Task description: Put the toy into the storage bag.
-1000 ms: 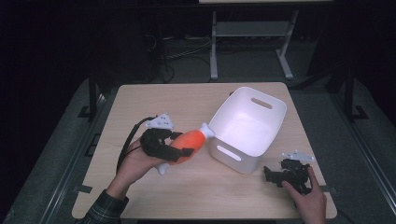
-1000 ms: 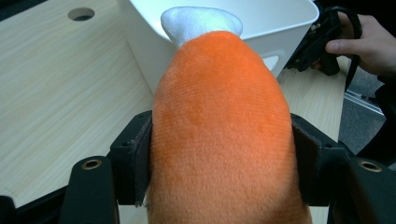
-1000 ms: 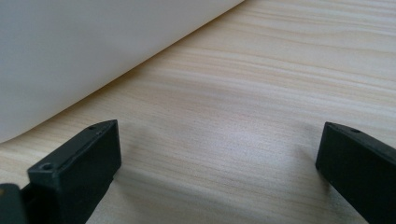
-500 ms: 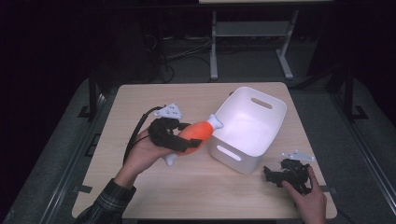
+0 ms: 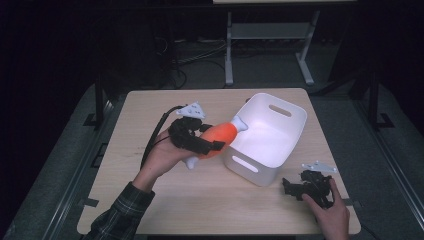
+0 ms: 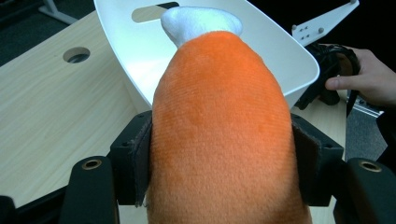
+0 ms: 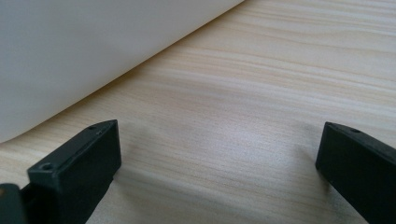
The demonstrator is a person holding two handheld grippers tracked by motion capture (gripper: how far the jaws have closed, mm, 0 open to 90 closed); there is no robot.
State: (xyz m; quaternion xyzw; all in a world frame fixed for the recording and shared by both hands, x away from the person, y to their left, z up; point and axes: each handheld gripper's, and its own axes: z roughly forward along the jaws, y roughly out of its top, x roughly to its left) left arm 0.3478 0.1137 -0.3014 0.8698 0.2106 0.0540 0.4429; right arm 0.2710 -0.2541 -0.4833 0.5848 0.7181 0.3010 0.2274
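At the near left rim of the white plastic basket with handle cut-outs (image 5: 270, 135), the left tongs (image 5: 210, 142) pinch an orange plush toy with a white tip (image 5: 220, 137). The toy is held off the light wooden tabletop (image 5: 150, 200), lying roughly level, and its white tip reaches over the basket's rim. In the left gripper view, the orange plush toy (image 6: 219, 130) sits between both padded jaws, which press into its sides, and the white basket (image 6: 140, 42) lies directly beyond it. The basket stands on the tabletop, tilted toward the toy.

The right tongs (image 5: 295, 187) rest low at the near right corner of the tabletop, just beside the basket's near corner. In the right gripper view, the right tongs (image 7: 219, 154) are spread wide over bare wood, with the basket's white wall (image 7: 84, 51) at upper left.
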